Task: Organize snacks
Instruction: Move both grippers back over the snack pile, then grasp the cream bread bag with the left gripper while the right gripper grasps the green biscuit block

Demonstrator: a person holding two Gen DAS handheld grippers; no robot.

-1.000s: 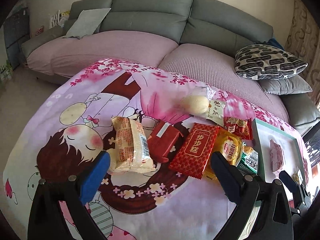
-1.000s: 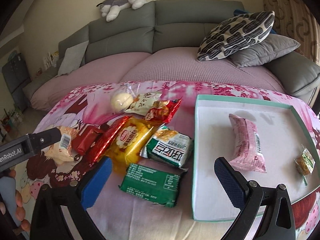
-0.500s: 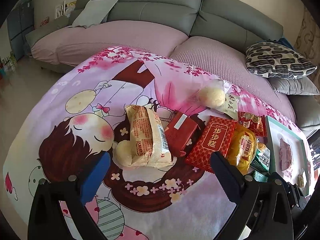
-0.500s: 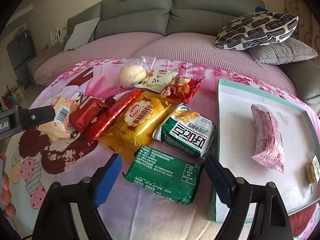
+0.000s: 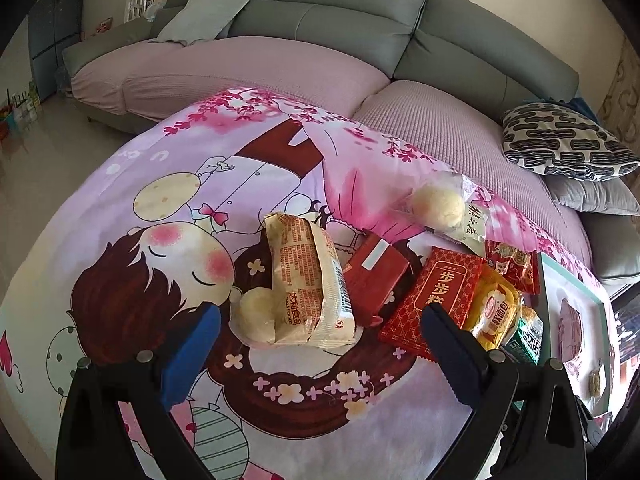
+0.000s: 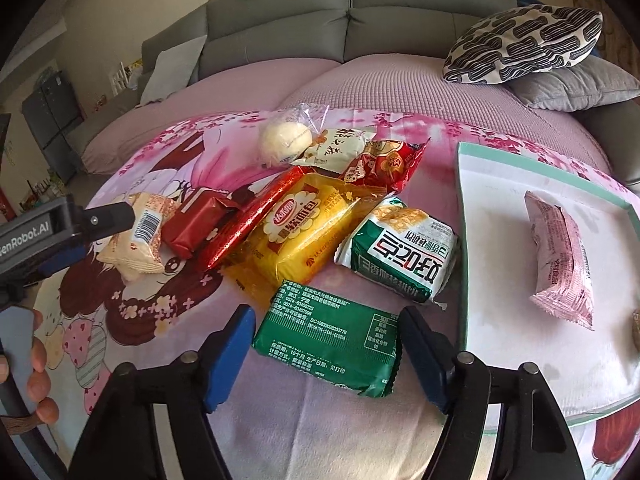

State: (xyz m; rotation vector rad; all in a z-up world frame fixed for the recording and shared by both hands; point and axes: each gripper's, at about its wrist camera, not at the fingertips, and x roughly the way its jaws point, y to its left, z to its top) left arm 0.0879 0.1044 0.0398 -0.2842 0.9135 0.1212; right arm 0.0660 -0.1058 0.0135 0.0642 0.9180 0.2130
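Several wrapped snacks lie in a heap on a pink cartoon cloth. My left gripper is open. A cream packet lies just ahead of its blue pads, untouched. My right gripper straddles a dark green packet. Its jaws are closing, and the pads stand at the packet's two ends with a thin gap on the left. To the right sits a white tray with a teal rim. It holds a pink packet and a small snack at the picture's edge.
Behind the green packet lie a yellow packet, a green-and-white packet, two red packets and a wrapped round bun. A grey and mauve sofa with a patterned cushion runs behind. A person's hand shows at the left.
The right jaws have narrowed around the green packet as the gripper came down and closer. The left gripper has drawn nearer the cream packet and stays wide.
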